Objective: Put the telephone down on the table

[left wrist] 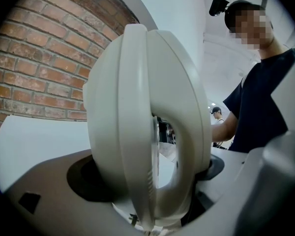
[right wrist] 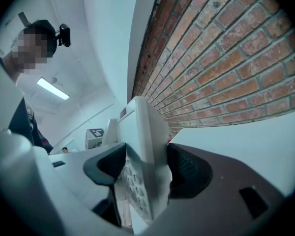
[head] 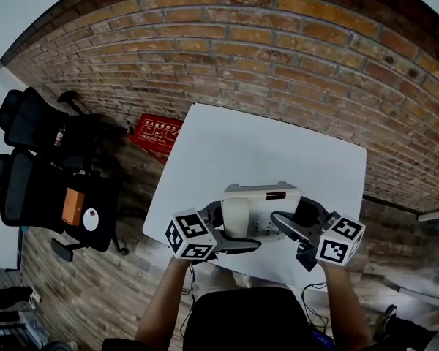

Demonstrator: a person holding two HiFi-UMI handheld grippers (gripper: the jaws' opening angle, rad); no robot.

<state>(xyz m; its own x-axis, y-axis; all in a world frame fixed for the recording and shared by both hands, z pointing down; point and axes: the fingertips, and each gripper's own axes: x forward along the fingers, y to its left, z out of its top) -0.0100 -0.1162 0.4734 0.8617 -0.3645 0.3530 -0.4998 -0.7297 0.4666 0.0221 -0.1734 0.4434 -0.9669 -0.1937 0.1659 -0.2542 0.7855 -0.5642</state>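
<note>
Two black chairs (head: 36,167) stand on the floor at 9 o'clock from the white surface (head: 263,141). A flat red thing (head: 155,132) lies at 10 o'clock from the surface, close to the brick wall (head: 278,42). The wall runs all along 12 o'clock.

The telephone (head: 267,194) is pale grey. It is at 6 o'clock on the surface, right by the near edge. I cannot tell if it rests on the surface or is just above it.

The left tongs (head: 234,229) come in from 7 o'clock. They are closed on the handset (head: 235,212), one pad on each side of it. The handset sits on the left part of the telephone.

The right tongs (head: 293,216) come in from 5 o'clock. They are closed on the right edge of the telephone, with the keys facing one pad.

The person's two bare arms reach up from 6 o'clock to the tongs.
</note>
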